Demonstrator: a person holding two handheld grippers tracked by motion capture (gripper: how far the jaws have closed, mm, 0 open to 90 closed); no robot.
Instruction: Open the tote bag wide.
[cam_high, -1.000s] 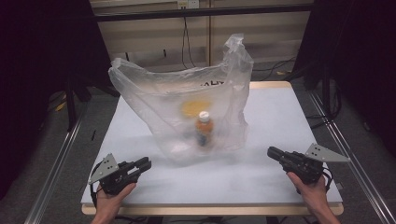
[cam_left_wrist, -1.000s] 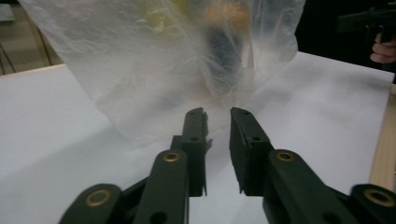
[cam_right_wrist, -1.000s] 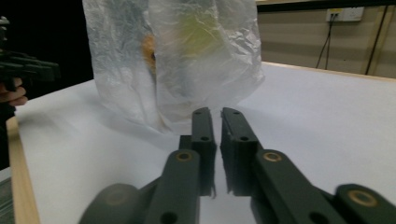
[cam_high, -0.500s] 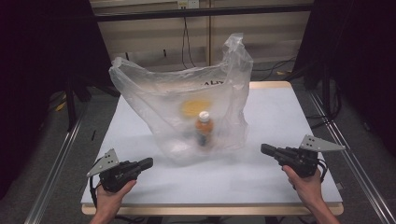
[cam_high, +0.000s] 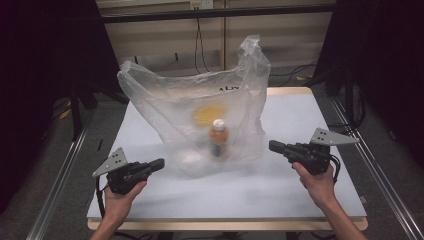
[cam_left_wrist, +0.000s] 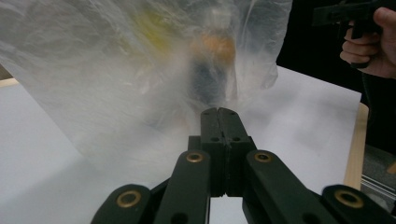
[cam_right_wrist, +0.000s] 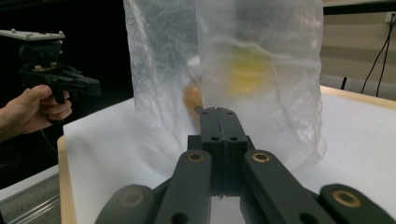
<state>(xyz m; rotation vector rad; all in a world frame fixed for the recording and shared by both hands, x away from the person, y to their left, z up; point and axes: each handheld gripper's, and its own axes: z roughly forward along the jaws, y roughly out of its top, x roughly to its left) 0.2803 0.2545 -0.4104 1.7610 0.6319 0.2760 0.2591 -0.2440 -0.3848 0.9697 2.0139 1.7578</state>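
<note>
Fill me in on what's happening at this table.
A person holds a two-jaw gripper in each hand, both pointed at a clear plastic bag standing on the white table. Inside the bag stands an orange-labelled bottle with a white cap, with something yellow behind it. The left gripper and the right gripper each have their jaws shut on nothing, and neither touches the bag. Nothing is being handled yet.

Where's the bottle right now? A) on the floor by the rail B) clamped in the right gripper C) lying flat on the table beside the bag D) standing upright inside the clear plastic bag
D: in the high view the bottle stands upright, white cap up, behind the film of the plastic bag, while the right gripper sits apart from the bag, jaws shut on nothing.
</note>
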